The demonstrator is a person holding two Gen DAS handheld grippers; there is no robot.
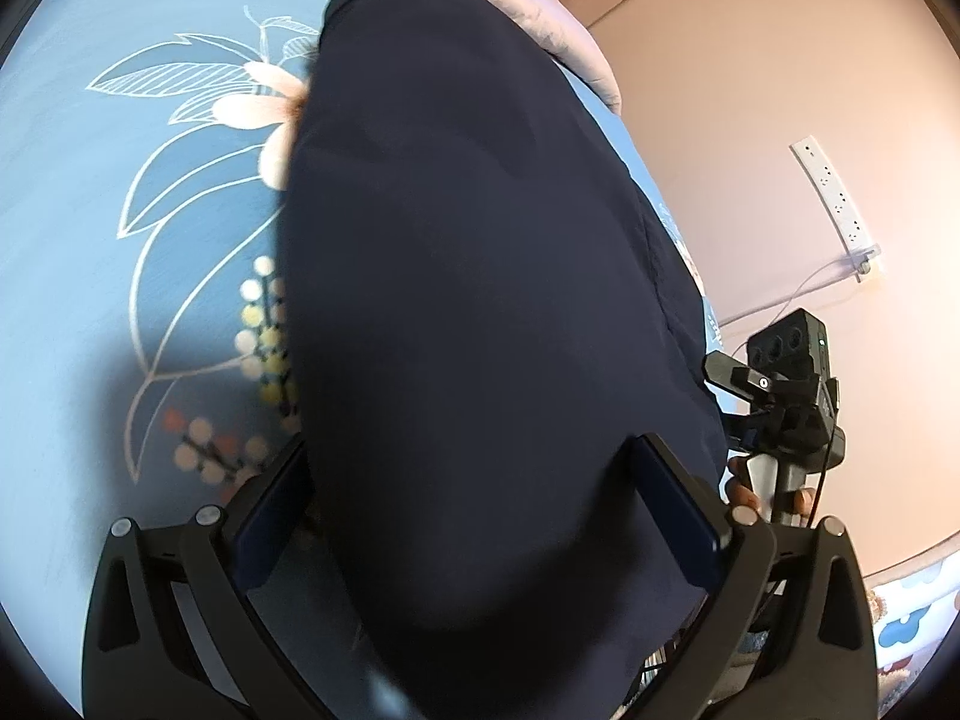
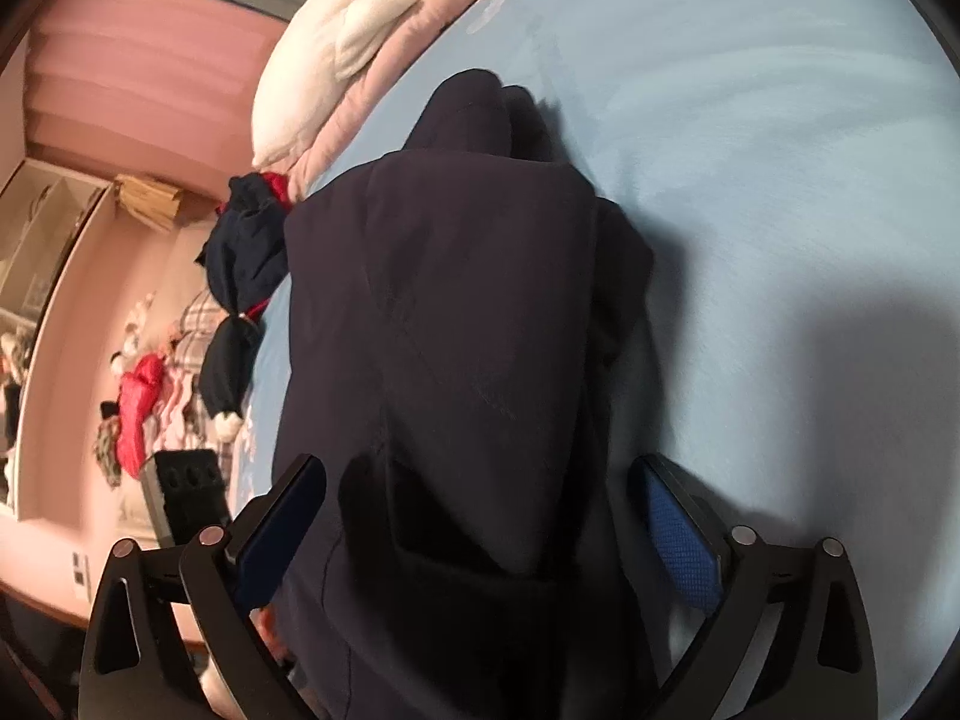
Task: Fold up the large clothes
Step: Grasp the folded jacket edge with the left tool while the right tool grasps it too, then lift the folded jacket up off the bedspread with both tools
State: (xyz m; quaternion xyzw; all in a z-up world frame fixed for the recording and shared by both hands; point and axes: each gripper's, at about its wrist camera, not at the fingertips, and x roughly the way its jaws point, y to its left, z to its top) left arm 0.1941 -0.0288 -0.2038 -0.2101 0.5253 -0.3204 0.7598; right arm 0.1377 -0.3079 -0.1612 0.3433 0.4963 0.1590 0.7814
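A large dark navy garment (image 1: 480,300) lies folded on a blue floral bedsheet (image 1: 120,240). It runs lengthwise between the fingers of my left gripper (image 1: 474,492), whose jaws stand wide apart with the cloth lying between them, not pinched. In the right wrist view the same garment (image 2: 468,330) lies in layers, with a narrower part at its far end. My right gripper (image 2: 480,504) is also open, its blue-padded fingers (image 2: 678,528) on either side of the cloth. The right gripper's body (image 1: 786,402) shows at the right of the left wrist view.
A white pillow (image 2: 324,60) and a pink quilt (image 2: 420,18) lie at the head of the bed. Another navy and red garment (image 2: 240,276) hangs off the bed's left edge. Pink wall with a power strip (image 1: 834,204) stands beyond the bed.
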